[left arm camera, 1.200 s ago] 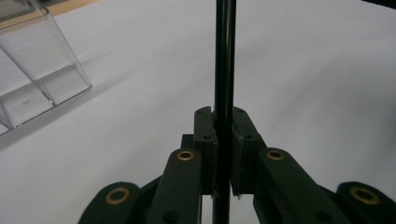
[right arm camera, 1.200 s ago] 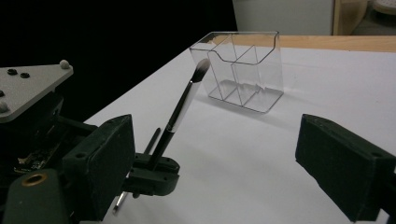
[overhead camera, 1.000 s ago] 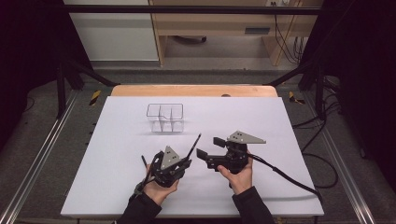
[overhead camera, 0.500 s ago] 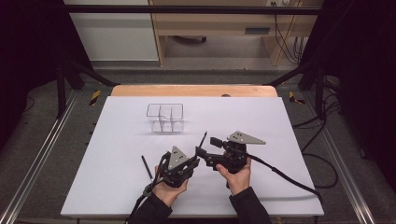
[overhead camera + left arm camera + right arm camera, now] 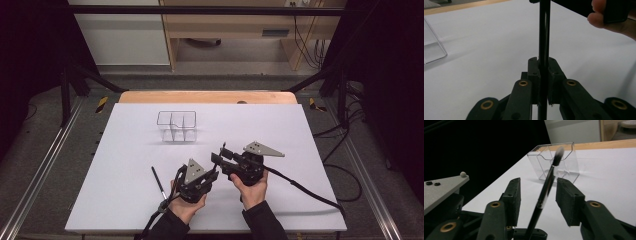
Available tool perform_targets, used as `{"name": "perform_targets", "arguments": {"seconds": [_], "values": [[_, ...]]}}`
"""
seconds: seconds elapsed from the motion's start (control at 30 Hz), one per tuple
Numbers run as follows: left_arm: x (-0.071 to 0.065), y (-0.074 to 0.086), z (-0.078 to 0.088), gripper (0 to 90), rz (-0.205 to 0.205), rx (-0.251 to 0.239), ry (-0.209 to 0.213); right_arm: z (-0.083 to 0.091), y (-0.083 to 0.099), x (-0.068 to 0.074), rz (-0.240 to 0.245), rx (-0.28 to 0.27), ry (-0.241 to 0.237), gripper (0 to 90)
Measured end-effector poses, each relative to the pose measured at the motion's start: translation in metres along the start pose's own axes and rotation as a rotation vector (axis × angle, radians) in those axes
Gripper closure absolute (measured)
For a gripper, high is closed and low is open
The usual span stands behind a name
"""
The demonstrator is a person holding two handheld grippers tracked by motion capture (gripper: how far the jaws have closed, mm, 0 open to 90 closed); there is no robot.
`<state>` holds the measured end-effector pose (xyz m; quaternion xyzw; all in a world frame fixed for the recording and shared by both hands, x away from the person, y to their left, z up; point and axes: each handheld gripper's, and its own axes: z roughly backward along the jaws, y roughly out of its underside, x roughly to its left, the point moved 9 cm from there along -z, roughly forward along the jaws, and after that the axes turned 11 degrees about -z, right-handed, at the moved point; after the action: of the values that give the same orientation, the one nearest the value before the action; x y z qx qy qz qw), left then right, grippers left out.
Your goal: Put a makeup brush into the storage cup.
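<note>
- A second thin dark stick (image 5: 158, 182), possibly another brush, lay flat on the white counter (image 5: 125, 150), just left of the person's left hand (image 5: 186, 207).
- The clear plastic box (image 5: 176, 126) with dividers stood farther back on the counter, well apart from both hands; in the right gripper view (image 5: 556, 162) it sat behind the brush tip.
- The left gripper (image 5: 210, 176) was low over the near part of the counter, pointing up and to the right toward the other gripper.
- In the left gripper view, the left gripper (image 5: 543, 72) had its jaws closed tight on the black handle of a slim brush (image 5: 544, 37), which ran straight up between the pads and out past the top of that view.
- The brush (image 5: 221, 151) bridged the small gap between the two grippers in the high view, with only a short piece of it visible there.
- In the right gripper view the brush (image 5: 546, 187) stood tilted between the two jaws, with a black handle, a silver collar and a pale blurred tip at the top.
- The right gripper (image 5: 537, 195) had just been closing; its jaws were part-way in, with clear gaps on both sides of the brush, so the pads were not pressing on it.
- The right gripper (image 5: 218, 156) sat just right of the left one, held by the right hand (image 5: 252, 187), with its cable (image 5: 310, 192) trailing off to the right across the counter.
</note>
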<state>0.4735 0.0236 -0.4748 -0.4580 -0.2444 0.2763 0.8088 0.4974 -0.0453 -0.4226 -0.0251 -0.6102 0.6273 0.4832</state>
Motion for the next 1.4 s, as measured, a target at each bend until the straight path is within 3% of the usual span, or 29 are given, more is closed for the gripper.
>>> {"name": "perform_targets", "arguments": {"seconds": [0.07,0.1,0.4,0.6,0.63,0.67,0.87,1.0,1.17,1.4], "values": [[-0.001,0.000,0.000,82.6,0.001,0.000,-0.002,0.000,0.000,0.000,-0.001,-0.007,0.003,63.7],[-0.002,0.002,0.001,82.7,0.023,0.019,-0.015,0.000,0.001,0.000,-0.006,-0.007,-0.001,65.4],[-0.001,0.002,0.002,82.7,0.002,0.016,-0.039,0.002,-0.001,-0.002,-0.034,-0.020,0.001,79.9],[-0.004,0.000,0.001,82.6,-0.008,-0.007,-0.014,0.003,-0.001,0.000,-0.045,-0.025,-0.021,82.0],[-0.008,0.001,0.001,82.6,0.014,-0.008,0.007,0.004,-0.001,0.001,-0.046,-0.022,-0.026,82.4],[-0.004,0.000,0.001,82.6,-0.010,-0.010,-0.016,0.004,-0.001,0.001,-0.046,-0.021,-0.031,82.7],[-0.004,0.001,0.000,82.0,-0.022,-0.009,-0.019,0.005,0.000,0.005,-0.042,-0.007,-0.059,84.3],[-0.003,-0.001,0.001,72.2,-0.020,-0.020,-0.017,0.006,0.001,0.007,-0.039,-0.004,-0.084,84.4],[0.000,-0.007,0.006,57.7,-0.018,-0.040,-0.015,0.006,0.000,0.006,-0.023,-0.001,-0.078,84.4],[0.001,-0.019,0.008,54.1,-0.042,-0.044,-0.022,0.006,0.002,0.006,0.002,0.011,-0.073,84.4]]}}
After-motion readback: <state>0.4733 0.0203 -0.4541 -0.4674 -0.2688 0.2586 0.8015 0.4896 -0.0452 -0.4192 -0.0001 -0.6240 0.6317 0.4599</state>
